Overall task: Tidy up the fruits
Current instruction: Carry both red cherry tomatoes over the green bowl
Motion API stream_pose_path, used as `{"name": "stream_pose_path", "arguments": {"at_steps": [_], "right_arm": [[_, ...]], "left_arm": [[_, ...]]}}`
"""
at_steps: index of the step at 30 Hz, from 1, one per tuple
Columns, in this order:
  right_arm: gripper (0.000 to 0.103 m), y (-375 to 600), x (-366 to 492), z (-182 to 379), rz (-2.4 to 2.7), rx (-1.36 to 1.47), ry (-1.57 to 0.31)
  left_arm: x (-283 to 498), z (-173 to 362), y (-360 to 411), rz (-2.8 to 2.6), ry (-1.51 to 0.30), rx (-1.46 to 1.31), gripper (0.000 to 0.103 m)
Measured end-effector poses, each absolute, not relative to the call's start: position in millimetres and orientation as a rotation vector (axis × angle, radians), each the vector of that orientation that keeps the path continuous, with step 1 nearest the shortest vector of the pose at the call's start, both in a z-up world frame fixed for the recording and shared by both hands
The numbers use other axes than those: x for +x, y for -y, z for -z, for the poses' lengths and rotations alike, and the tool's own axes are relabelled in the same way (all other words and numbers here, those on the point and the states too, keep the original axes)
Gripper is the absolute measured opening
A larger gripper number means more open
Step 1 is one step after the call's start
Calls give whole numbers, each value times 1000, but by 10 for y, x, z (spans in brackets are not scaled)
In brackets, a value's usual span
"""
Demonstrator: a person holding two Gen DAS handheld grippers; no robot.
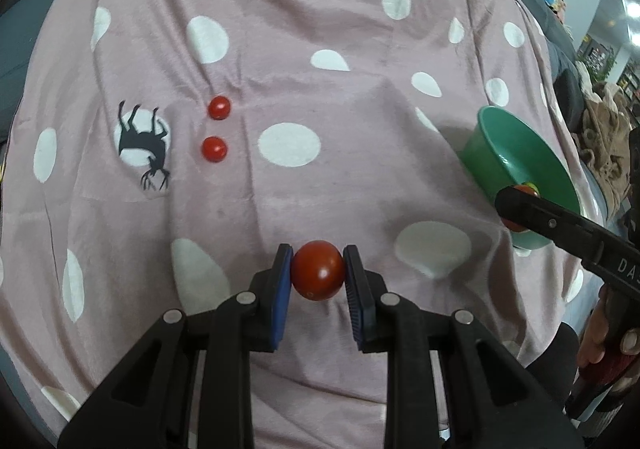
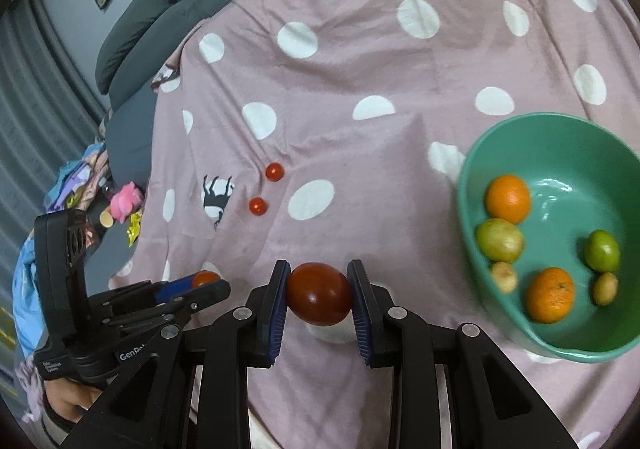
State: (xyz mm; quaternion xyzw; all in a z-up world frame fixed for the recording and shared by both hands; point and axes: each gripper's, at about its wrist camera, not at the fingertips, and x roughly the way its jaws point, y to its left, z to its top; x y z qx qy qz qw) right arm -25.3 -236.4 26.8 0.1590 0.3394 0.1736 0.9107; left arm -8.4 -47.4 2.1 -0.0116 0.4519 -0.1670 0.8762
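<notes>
My left gripper [image 1: 318, 269] is shut on a red tomato [image 1: 318, 270] above the pink dotted cloth [image 1: 320, 49]. It also shows in the right wrist view [image 2: 206, 281], at the lower left. My right gripper [image 2: 319, 293] is shut on a larger red tomato [image 2: 319, 294]; in the left wrist view this gripper [image 1: 516, 205] reaches over the near rim of the green bowl [image 1: 508, 153]. The bowl [image 2: 560, 141] holds two oranges [image 2: 508, 198], green and yellow fruits [image 2: 500, 240]. Two small red tomatoes [image 1: 219, 107] [image 1: 214, 148] lie on the cloth, also seen from the right wrist [image 2: 275, 172] [image 2: 257, 206].
Grey sofa cushions [image 2: 136, 25] lie beyond the cloth's left edge. Toys and wrappers [image 2: 120, 205] lie on the grey surface at the left. A brown blanket [image 1: 604, 129] and clutter sit past the cloth's right edge.
</notes>
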Motion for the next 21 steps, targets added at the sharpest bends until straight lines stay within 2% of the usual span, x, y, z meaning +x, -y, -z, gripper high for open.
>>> {"name": "stream_pose_path", "arguments": {"at_steps": [21], "right_arm": [[31, 3287, -455, -197, -192, 477, -610]], "left_arm": [[138, -284, 1507, 516, -874, 163, 25]]}}
